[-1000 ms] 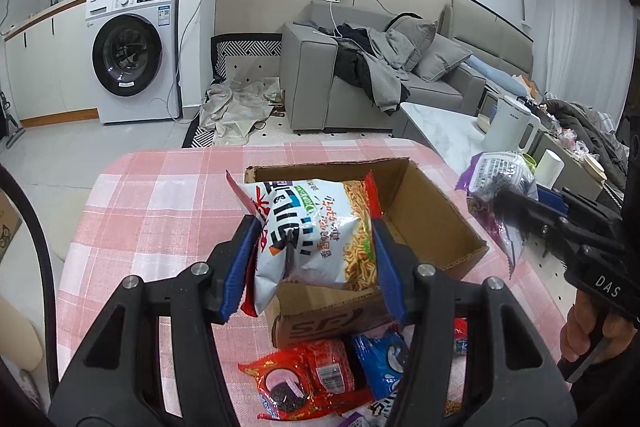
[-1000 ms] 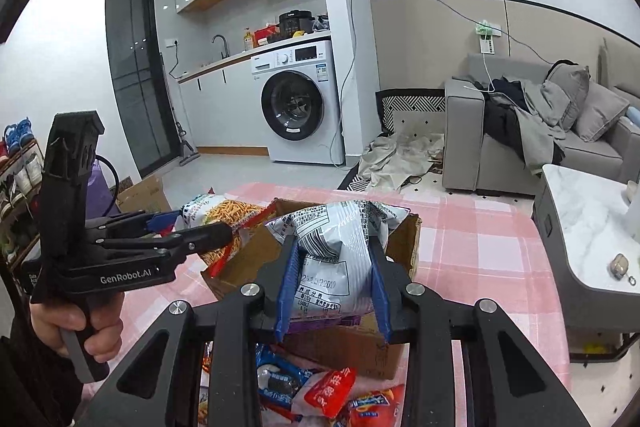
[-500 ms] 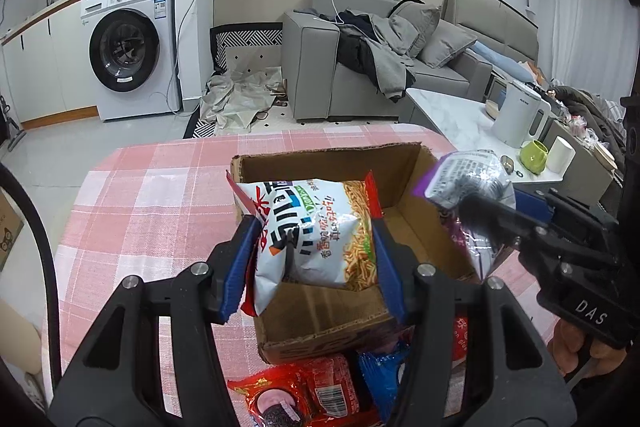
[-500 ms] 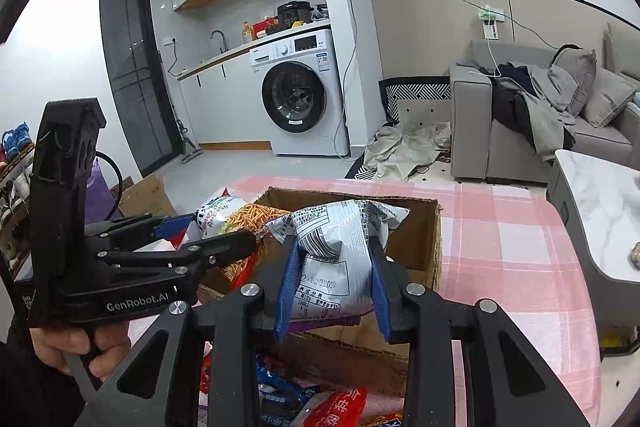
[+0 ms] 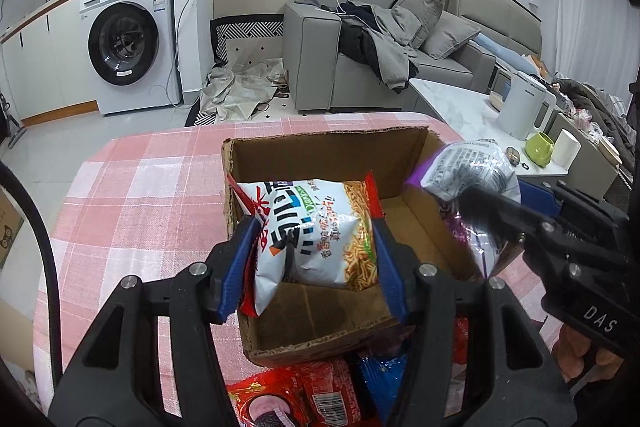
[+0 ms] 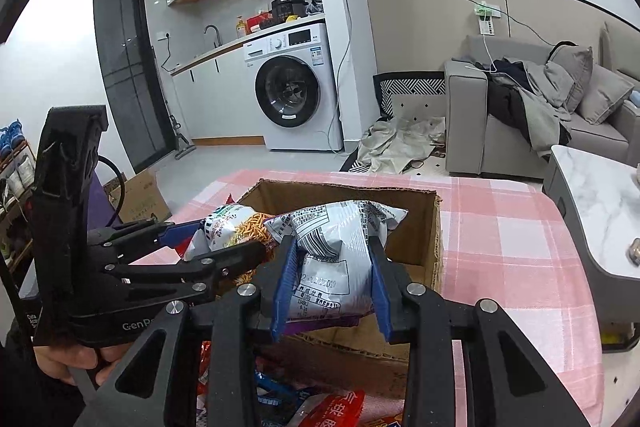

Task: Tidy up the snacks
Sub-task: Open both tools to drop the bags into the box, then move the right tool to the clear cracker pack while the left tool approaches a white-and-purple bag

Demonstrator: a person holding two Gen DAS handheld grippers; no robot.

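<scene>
Here, label by label:

Left hand-held gripper (image 5: pixel 314 261): its blue pads are clenched on the noodle snack bag (image 5: pixel 316 231), which hangs over the near part of the cardboard box (image 5: pixel 320 147).
Right hand-held gripper (image 6: pixel 332 281): it is grasping the silver bag (image 6: pixel 340 247) by both sides, above the right wall of the box.
Box: one open cardboard box on the worktop (image 5: pixel 152 187), which has a pink checked cloth; the inside floor that shows is bare.
Writing: the noodle snack bag has large Chinese characters and a small green label that I cannot read. The silver bag shows a table of fine print and a date stamp, too small to read surely. The body of the right tool says "DAS" in the left view; the body of the left tool says "GenR...", the rest covered.
Count: two bags held, one in each tool. Loose packets (image 5: pixel 280 395) lie before the box, at least one red and one blue.
Hidden: these packets are cut off by the frame edge and by the tool arms, so their number is not clear.
</scene>
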